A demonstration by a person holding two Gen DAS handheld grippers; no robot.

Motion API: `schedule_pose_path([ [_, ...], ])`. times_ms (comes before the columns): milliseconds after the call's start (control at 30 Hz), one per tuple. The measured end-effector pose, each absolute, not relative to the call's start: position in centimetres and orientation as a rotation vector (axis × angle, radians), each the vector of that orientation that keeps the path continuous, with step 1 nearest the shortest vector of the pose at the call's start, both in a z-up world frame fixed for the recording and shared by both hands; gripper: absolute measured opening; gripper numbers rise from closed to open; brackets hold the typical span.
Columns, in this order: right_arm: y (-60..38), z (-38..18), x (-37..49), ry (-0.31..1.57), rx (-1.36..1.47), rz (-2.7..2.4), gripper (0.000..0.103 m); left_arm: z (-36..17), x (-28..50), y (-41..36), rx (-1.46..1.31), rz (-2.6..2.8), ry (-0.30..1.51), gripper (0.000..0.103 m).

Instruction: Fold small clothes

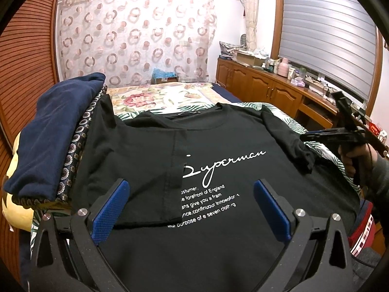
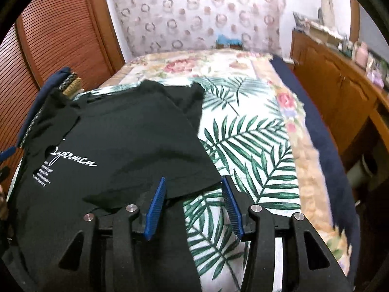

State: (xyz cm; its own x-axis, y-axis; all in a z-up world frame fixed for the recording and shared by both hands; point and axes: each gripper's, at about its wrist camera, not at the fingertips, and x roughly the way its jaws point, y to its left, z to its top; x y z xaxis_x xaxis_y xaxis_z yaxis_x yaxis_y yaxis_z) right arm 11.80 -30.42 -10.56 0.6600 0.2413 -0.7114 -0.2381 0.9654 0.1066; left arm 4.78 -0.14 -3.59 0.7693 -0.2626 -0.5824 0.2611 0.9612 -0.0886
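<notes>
bed: palm-leaf sheet (image 2: 243,146) under and beyond the fingers
curtain (image 1: 136,36): circle-patterned, far ahead
cabinet (image 1: 262,85): wooden, cluttered, right of the fingers

Black T-shirt (image 1: 218,146) flat on bed, left tool (image 1: 192,204) spread above, navy garment (image 1: 51,131) beside

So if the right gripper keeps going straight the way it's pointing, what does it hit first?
Probably the loose edge of the black printed T-shirt, lying between the open right gripper fingers, then the palm-leaf bedsheet under it. Depth is hard to judge.
</notes>
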Motion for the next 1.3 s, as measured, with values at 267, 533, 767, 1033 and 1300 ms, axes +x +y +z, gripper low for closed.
schedule_pose_path([
  [267,-29.3,-9.2,12.5,0.768,-0.029,0.349,0.003,-3.5,4.6,0.1,-0.007,-0.276,0.634,0.103],
  [533,-23.2,-5.5,12.0,0.662,-0.12,0.479,0.001,-3.3,4.5,0.9,-0.016,-0.264,0.629,0.103],
  [767,-21.4,-5.3,12.9,0.631,-0.173,0.464,0.005,-3.5,4.4,1.6,-0.029,-0.258,0.627,0.103],
  [1033,-26.3,-11.1,14.7,0.778,-0.233,0.232,0.046,-3.9,4.5,1.4,-0.033,-0.268,0.638,0.103],
  [1300,-28.1,-12.1,15.6,0.801,-0.13,0.292,0.046,-4.2,4.6,1.1,-0.024,-0.276,0.65,0.103],
])
